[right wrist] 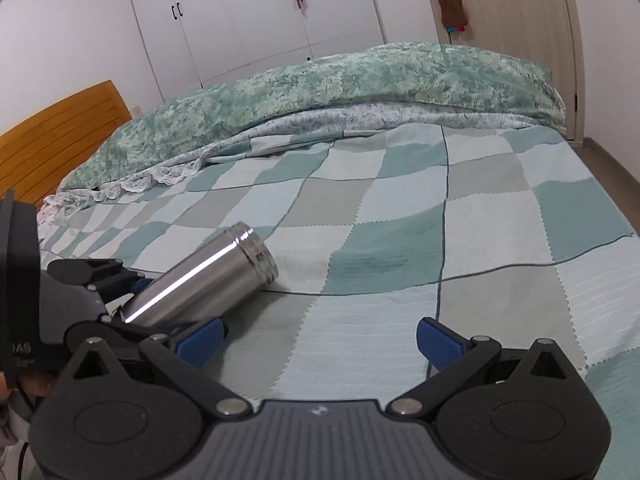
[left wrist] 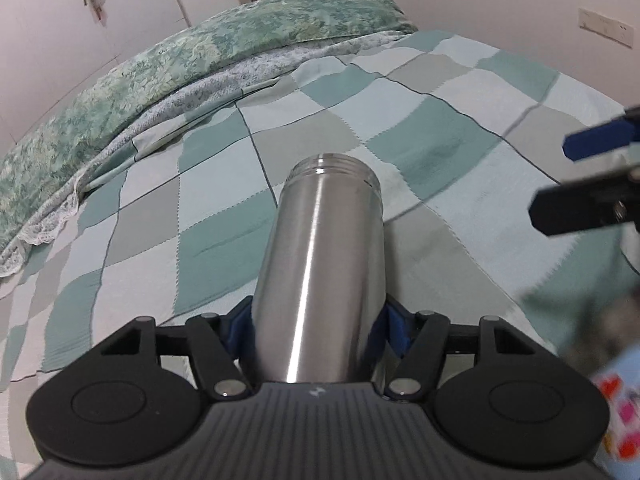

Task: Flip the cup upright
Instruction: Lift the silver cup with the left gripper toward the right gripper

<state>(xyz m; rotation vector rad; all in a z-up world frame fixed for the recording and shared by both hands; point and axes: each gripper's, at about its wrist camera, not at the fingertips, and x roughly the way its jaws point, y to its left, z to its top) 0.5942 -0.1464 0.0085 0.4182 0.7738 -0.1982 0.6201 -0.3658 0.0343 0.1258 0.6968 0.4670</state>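
Note:
A stainless steel cup with a threaded rim lies tilted, its mouth pointing away from me over the checked bedspread. My left gripper is shut on the cup's base end, blue pads pressed to both sides. The right wrist view shows the same cup held at the left by the left gripper, its mouth raised toward the right. My right gripper is open and empty, low over the bedspread, just right of the cup. Its fingers show at the left wrist view's right edge.
A green floral quilt lies rolled along the bed's far side. A wooden headboard stands at the left, white wardrobes behind and a door at the right. The bed's edge runs along the right.

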